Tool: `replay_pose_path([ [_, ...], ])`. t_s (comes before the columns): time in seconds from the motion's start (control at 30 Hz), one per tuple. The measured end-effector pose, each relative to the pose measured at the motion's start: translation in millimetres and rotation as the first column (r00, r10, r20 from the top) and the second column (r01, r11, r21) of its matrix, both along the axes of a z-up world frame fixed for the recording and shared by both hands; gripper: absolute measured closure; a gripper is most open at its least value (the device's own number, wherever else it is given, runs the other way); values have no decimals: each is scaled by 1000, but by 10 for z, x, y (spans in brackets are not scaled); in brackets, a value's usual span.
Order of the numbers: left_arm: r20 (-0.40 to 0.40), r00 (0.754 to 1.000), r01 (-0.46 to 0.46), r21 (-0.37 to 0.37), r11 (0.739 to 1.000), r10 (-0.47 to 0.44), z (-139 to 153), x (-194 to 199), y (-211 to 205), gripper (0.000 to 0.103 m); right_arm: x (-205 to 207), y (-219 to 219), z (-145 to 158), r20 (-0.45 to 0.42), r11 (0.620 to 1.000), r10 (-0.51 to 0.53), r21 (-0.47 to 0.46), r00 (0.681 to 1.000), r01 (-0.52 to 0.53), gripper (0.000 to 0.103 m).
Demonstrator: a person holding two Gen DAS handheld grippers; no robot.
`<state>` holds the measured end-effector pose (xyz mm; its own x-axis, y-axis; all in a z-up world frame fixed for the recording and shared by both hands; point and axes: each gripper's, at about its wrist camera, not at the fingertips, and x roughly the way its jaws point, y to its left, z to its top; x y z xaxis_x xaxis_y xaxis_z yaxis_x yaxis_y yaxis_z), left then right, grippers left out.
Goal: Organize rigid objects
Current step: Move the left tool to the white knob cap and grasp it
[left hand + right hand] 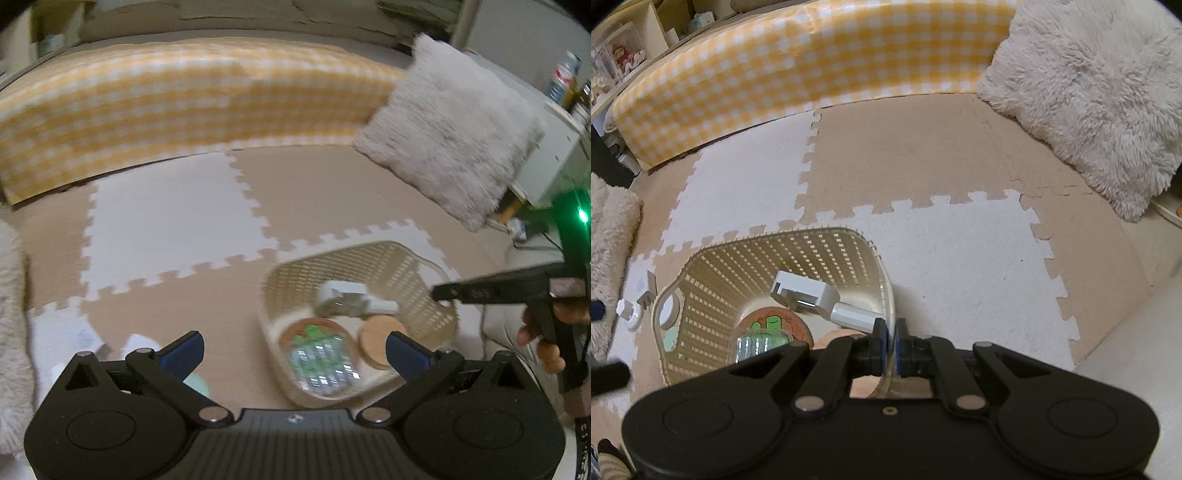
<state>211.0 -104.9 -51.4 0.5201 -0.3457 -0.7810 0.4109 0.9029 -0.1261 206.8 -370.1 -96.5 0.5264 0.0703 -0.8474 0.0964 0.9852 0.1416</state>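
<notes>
Left claw (295,350) hanging wide open, holding nothing, above basket (439,314). Right claw (891,341) pinching basket rim, fully closed on it.

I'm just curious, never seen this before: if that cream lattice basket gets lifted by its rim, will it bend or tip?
The basket looks like thin perforated plastic, so probably light and slightly flexible. The right tool pinches one rim edge only, so the loaded basket would likely tilt, sliding its contents.

Two downward wrist views, shared basket (439,295)
</notes>
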Motion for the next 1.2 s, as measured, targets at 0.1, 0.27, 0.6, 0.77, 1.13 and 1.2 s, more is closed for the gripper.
replay_pose_path([
  [0.1,9,999,-43,-10,999,44,35,79,221,0,-4,-1,2,2,1000,1,-4,1000,-1,98],
  [0.27,74,990,-124,22,992,122,38,186,604,0,-1,8,-4,-1,1000,0,-17,1000,0,96],
  [0.6,-6,955,-295,1,955,295,-208,456,1276,0,-5,-13,-12,-14,1000,-3,10,1000,3,97],
  [0.77,-11,947,-321,25,947,322,-287,554,1434,0,-9,4,-16,-14,1000,-2,4,1000,2,97],
  [1.13,-92,912,-393,88,915,400,-543,796,1693,23,-9,6,-13,-13,1000,2,0,1000,-2,97],
  [1.2,-103,912,-385,117,916,396,-596,816,1681,35,-5,10,-22,-18,1000,5,-1,1000,-5,97],
])
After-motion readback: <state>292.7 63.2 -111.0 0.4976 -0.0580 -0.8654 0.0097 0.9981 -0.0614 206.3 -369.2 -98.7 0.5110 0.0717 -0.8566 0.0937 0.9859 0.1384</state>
